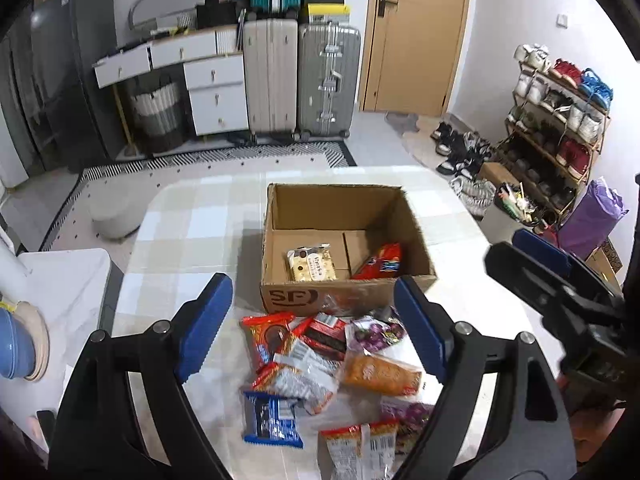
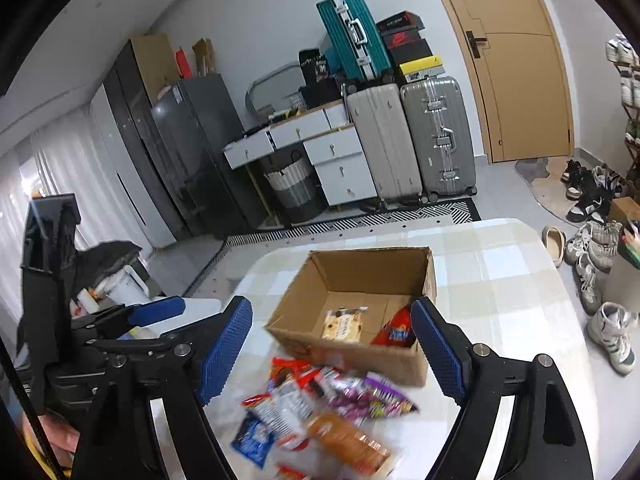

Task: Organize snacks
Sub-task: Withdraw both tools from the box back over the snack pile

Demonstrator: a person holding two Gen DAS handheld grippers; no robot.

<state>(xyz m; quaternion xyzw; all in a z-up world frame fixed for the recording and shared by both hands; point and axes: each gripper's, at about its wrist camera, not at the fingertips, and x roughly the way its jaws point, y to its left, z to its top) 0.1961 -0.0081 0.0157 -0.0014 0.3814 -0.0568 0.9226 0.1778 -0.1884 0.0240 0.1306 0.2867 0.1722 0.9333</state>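
An open cardboard box (image 1: 280, 216) stands on the checked tablecloth; it shows in the right wrist view too (image 2: 360, 268). Inside lie a cream biscuit pack (image 1: 310, 263) and a red snack pack (image 1: 380, 262). A pile of snack packs (image 1: 320, 364) lies in front of the box, with an orange pack (image 1: 380, 372), a blue pack (image 1: 270, 420) and a purple pack (image 1: 374, 334). My left gripper (image 1: 312, 328) is open and empty above the pile. My right gripper (image 2: 332, 352) is open and empty above the pile (image 2: 320, 412).
The table (image 1: 192, 216) is round-edged with a white chair (image 1: 60, 280) at its left. Suitcases (image 1: 300, 76), drawers (image 1: 212, 80) and a door (image 1: 416, 32) stand behind. A shoe rack (image 1: 560, 112) and shoes are at the right.
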